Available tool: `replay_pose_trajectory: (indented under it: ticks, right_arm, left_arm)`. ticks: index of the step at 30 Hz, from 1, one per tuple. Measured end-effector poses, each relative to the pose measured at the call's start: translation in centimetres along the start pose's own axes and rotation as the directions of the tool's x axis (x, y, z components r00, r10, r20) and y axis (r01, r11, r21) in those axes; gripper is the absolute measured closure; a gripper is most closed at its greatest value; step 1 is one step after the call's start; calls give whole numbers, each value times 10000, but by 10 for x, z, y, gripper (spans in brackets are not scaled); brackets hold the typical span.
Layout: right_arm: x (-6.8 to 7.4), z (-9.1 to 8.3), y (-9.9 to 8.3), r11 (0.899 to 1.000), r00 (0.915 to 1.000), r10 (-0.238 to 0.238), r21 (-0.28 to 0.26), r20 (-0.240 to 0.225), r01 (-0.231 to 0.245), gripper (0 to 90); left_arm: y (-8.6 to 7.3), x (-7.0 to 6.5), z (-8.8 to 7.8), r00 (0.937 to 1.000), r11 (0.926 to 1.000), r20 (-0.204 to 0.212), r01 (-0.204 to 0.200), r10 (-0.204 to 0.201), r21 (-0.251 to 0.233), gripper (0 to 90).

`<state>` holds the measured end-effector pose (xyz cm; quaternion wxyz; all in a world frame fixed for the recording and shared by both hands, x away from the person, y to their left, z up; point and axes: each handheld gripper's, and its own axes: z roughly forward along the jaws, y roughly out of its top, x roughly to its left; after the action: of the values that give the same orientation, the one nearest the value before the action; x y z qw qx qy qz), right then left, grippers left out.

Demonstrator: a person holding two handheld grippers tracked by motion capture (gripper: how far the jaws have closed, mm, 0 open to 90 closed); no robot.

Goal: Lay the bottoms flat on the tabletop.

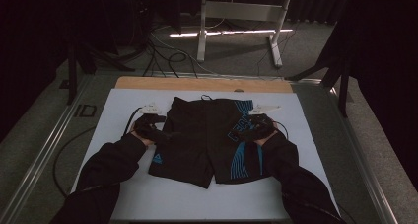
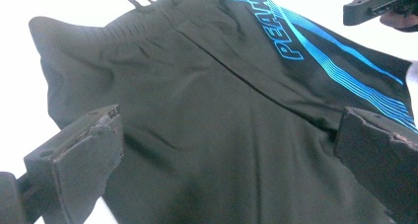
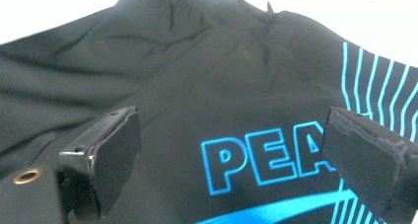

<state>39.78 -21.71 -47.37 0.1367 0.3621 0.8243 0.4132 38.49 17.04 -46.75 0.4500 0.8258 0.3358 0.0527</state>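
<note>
White mat (image 1: 123,194): both claws gape, seemingly over shorts (image 1: 207,140).

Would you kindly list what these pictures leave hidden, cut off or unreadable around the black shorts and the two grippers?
- The black shorts with blue stripes: both outer edges lie under the hands in the dim high view.
- The blue outlined lettering: its end sits behind a jaw in the right gripper view.
- The small blue logo on one leg: too small to read in the high view.
- The left gripper and right gripper: jaws apart, cut by the bottom edges.
</note>
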Motion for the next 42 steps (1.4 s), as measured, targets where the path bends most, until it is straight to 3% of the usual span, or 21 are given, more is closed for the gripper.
replay_pose_trajectory:
  ticks: [7, 19, 34, 42]
  right_arm:
    - [14, -13, -12, 9992, 9989, -380, -109, -285, 377, 83]
    - [27, -36, -34, 9986, 9970, -521, -67, -579, 518, 83]
    - [34, -62, -68, 9988, 9973, -468, 103, -570, 475, 84]
    - [36, -77, -85, 9987, 9987, -456, 210, -247, 461, 84]
  left_arm:
    - [-14, -10, -10, 9997, 9998, 143, -175, 174, 85, 1]
    - [-42, -23, -21, 9994, 9993, 229, -278, 272, 264, 1]
    - [-70, -38, -45, 9993, 9993, 272, -279, 272, 267, 1]
    - [-85, -47, -56, 9988, 9979, 287, -407, 393, 499, 1]
